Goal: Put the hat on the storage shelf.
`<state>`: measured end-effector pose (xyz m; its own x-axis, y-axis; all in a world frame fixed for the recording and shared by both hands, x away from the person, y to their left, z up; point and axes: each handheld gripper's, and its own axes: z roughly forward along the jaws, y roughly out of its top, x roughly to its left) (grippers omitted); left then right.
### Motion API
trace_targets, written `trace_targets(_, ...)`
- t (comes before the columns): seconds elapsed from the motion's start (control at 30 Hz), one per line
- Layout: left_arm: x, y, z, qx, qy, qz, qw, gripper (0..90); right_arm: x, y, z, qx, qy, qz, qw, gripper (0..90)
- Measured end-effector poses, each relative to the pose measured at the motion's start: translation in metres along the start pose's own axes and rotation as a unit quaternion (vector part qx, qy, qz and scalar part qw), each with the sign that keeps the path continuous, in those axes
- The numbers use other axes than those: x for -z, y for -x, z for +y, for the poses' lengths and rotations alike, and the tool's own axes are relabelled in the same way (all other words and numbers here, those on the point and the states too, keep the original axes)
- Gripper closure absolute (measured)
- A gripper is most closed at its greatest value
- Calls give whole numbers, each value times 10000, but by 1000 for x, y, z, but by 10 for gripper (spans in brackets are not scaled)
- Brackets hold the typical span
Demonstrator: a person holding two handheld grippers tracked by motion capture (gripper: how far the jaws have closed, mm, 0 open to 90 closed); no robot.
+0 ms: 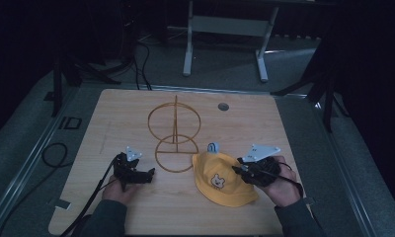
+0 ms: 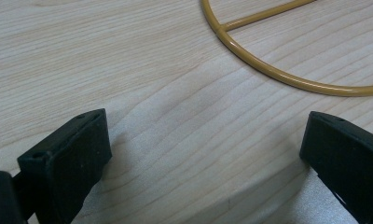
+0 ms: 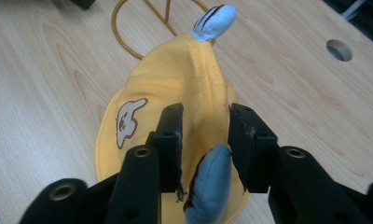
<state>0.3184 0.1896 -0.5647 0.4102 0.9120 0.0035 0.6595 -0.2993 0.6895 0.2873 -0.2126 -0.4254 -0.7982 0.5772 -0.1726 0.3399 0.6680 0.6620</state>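
A yellow child's hat (image 1: 220, 180) with a cartoon face and two pale blue ears lies on the wooden table (image 1: 126, 108), right of centre. My right gripper (image 1: 237, 168) sits at its right side. In the right gripper view the jaws (image 3: 205, 126) straddle the hat's (image 3: 175, 74) crown seam with a gap. The near blue ear (image 3: 210, 182) stands between them against one jaw and is not pinched. The far ear (image 3: 215, 21) sticks up. My left gripper (image 1: 148, 174) rests open on bare wood, left of a gold wire stand (image 1: 175, 133). Its jaws (image 2: 205, 154) stand wide apart just short of the stand's base ring (image 2: 287, 77).
The wire stand has an upright ring on a post over a flat base ring, just beyond the hat. A round hole (image 1: 223, 106) sits in the table's far right part. Cables and a table frame lie on the dark floor beyond.
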Motion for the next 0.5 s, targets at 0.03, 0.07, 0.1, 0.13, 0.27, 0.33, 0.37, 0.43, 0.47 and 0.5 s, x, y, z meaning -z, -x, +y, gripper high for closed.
trace_targets(0.03,0,0,0,-1,0,0,10000,18,-1,0,1,25,-30,-3,10000,641)
trace_targets(0.07,0,0,0,-1,-3,0,10000,18,-2,0,2,34,-54,13,10000,636)
trace_targets(0.1,0,0,0,3,4,0,10000,18,-4,1,4,46,-63,27,10000,632)
trace_targets(0.13,0,0,0,0,1,0,10000,19,-5,1,5,46,-81,33,10000,626)
trace_targets(0.27,0,0,0,0,-3,0,10000,19,-10,3,11,49,-162,33,9999,614)
trace_targets(0.33,0,0,0,5,4,0,10000,18,-12,5,14,26,-164,61,9998,612)
trace_targets(0.37,0,0,0,0,-2,0,10000,18,-13,5,15,14,-167,88,9998,614)
trace_targets(0.43,0,0,0,-1,-3,0,10000,19,-17,7,16,-26,-233,116,9997,616)
trace_targets(0.47,0,0,0,0,-4,-1,10000,19,-19,8,17,-57,-269,136,9995,616)
trace_targets(0.5,0,0,0,1,-1,-1,10000,19,-21,8,17,-80,-317,174,9993,617)
